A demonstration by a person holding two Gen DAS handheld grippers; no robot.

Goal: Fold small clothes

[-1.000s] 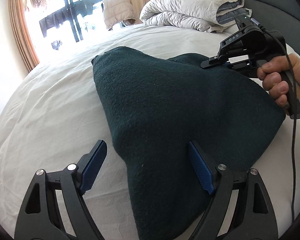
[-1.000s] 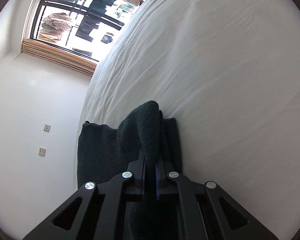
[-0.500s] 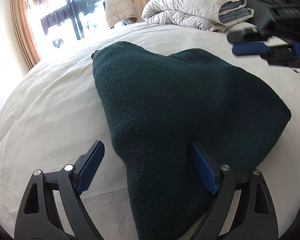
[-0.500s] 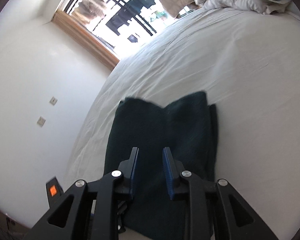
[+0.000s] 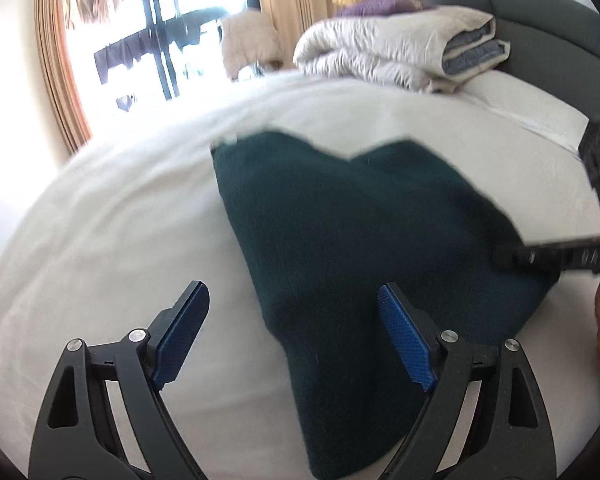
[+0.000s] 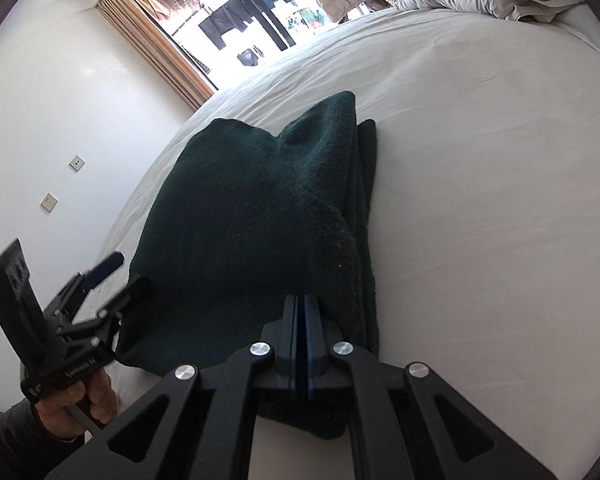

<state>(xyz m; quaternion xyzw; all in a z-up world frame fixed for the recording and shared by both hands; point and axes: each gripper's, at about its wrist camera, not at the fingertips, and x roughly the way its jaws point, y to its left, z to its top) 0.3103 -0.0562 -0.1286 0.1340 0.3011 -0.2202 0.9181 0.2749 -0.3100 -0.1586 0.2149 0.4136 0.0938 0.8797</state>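
Now left claw (image 5: 292, 320) spread wide over folded green garment (image 5: 364, 248), right claw (image 6: 300, 312) pressed together at its edge

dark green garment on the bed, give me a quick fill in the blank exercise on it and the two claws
1. The dark green garment lies on a ______ bedsheet.
2. The left claw has its blue pads spread ______.
3. The right claw has its pads pressed ______.
4. A folded duvet sits near the gray ______ of the bed.

Missing words: white; open; shut; headboard
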